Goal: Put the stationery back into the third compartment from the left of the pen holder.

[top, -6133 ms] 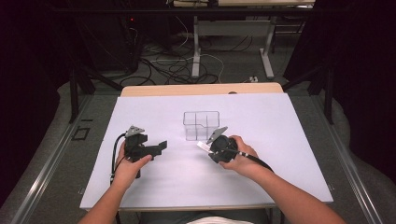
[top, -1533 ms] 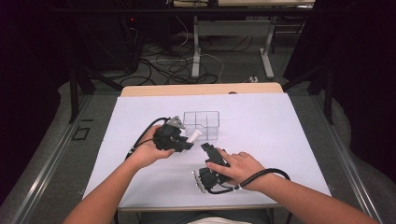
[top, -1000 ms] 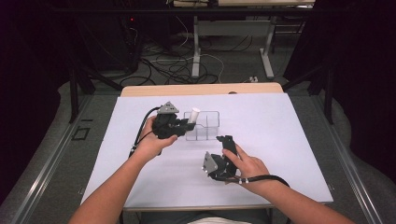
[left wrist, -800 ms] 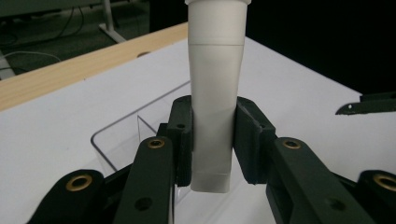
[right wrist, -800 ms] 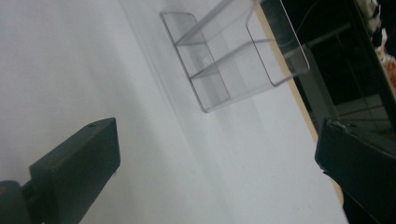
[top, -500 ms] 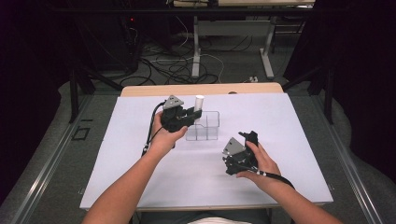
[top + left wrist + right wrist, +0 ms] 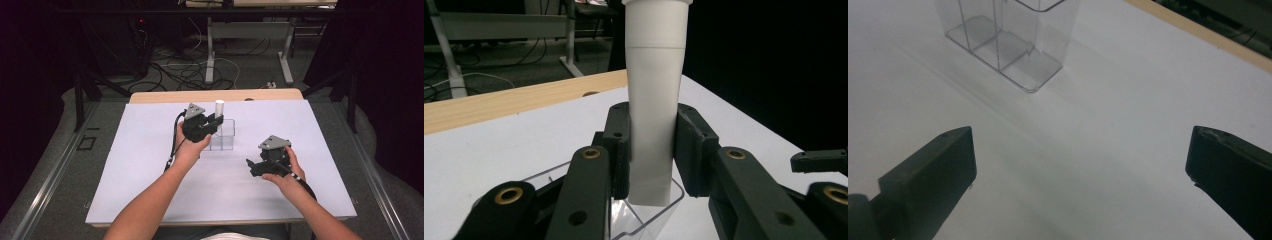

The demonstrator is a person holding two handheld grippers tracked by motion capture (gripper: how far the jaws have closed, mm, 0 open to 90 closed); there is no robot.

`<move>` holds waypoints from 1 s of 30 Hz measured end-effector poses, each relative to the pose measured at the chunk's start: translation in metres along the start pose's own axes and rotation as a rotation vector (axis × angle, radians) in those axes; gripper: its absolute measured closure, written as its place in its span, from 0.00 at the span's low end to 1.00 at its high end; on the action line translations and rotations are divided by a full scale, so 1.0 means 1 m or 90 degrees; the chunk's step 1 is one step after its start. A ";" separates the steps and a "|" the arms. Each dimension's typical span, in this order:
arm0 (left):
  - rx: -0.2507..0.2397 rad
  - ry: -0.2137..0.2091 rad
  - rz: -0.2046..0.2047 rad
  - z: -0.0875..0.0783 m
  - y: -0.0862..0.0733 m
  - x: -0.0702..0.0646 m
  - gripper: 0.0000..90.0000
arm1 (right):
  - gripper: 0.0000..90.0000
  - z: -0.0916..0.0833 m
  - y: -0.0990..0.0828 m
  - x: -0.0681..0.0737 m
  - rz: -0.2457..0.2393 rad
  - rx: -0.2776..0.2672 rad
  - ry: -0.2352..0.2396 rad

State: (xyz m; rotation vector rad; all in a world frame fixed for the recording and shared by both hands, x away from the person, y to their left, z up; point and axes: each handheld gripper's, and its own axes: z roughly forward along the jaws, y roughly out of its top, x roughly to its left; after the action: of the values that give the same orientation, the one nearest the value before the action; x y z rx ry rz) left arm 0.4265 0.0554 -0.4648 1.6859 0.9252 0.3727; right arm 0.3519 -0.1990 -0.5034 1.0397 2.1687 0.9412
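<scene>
A white tube (image 7: 219,111) stands upright in my left gripper (image 7: 216,124), which is shut on it. The tube (image 7: 655,105) hangs just above a clear plastic rack (image 7: 223,137) with several compartments; its lower end is at the rack's rim (image 7: 659,216). My left gripper (image 7: 651,150) pinches the tube between both pads. My right gripper (image 7: 253,166) rests open on the white table to the right of the rack, nothing between its jaws. In the right gripper view the rack (image 7: 1007,35) stands ahead, beyond my open right gripper (image 7: 1080,155).
The white mat (image 7: 150,165) covers most of the table, with a wooden strip (image 7: 165,96) along the far edge. Cables and table legs lie on the floor beyond.
My left gripper has carried the white tube from mid-table to above the rack. My right gripper has moved right and away from the centre, open.
</scene>
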 end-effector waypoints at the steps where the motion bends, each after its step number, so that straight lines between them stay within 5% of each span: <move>1: 0.000 0.003 -0.001 0.002 -0.001 -0.001 0.79 | 0.00 0.001 -0.001 -0.002 0.018 0.003 0.002; 6: -0.001 0.015 0.005 0.010 -0.006 -0.005 0.79 | 0.00 0.003 -0.006 -0.009 0.058 -0.013 -0.028; 12: -0.004 0.026 -0.007 0.018 -0.014 -0.006 0.79 | 0.00 0.005 -0.009 -0.013 0.112 -0.019 -0.007; 30: 0.013 0.050 0.009 0.039 -0.030 -0.013 0.79 | 0.00 0.010 -0.016 -0.020 0.152 0.003 0.008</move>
State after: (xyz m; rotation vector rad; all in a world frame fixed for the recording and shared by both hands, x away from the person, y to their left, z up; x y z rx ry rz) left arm 0.4325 0.0218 -0.5030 1.7070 0.9782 0.4419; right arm 0.3626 -0.2195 -0.5186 1.3199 2.0887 1.0505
